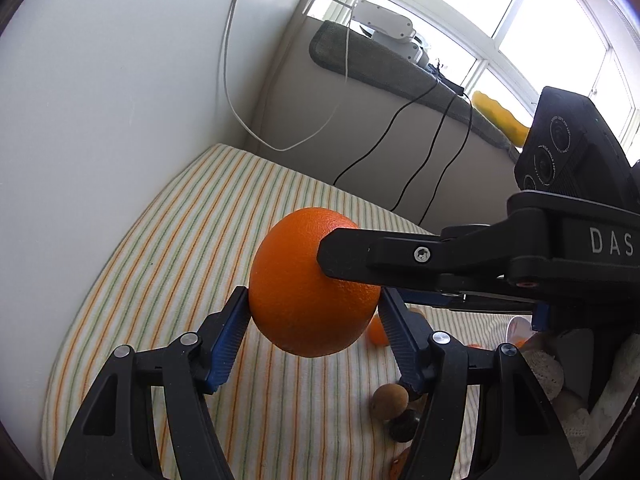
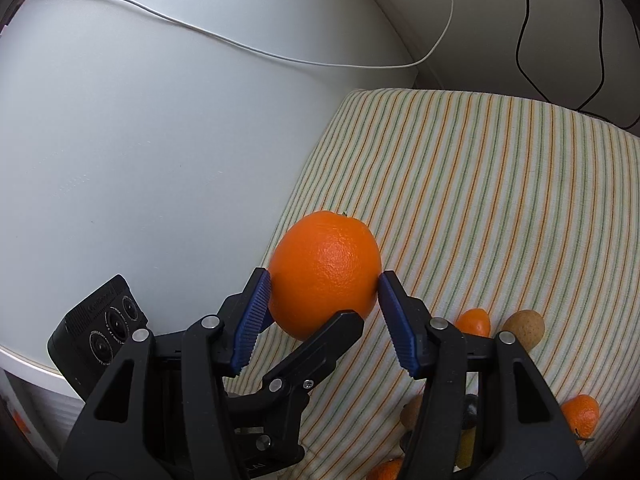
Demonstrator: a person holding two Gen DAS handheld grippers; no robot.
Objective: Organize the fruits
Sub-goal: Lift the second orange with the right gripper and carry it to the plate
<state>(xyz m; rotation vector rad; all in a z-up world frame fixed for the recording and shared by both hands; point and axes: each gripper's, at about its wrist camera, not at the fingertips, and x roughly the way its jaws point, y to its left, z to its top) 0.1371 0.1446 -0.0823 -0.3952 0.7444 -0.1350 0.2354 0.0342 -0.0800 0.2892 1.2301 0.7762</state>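
A large orange [image 1: 304,292] hangs in the air above the striped cloth [image 1: 180,280]. Both grippers hold it at once. My left gripper [image 1: 314,308] has its blue pads on the orange's lower sides. The right gripper's finger [image 1: 360,256] comes in from the right and presses on the orange's side. In the right wrist view the orange [image 2: 326,272] sits between my right gripper's blue pads [image 2: 324,292], and a left gripper finger [image 2: 320,344] touches it from below. Smaller fruits lie on the cloth: a mandarin [image 2: 474,322], a brown fruit [image 2: 524,328], another mandarin [image 2: 582,414].
A white wall [image 1: 120,120] runs close along the left of the cloth. A white cable [image 1: 228,60] and black cables [image 1: 400,128] hang at the back. A brown round fruit [image 1: 390,400] and a dark one [image 1: 404,426] lie under my left gripper. A window [image 1: 520,20] is behind.
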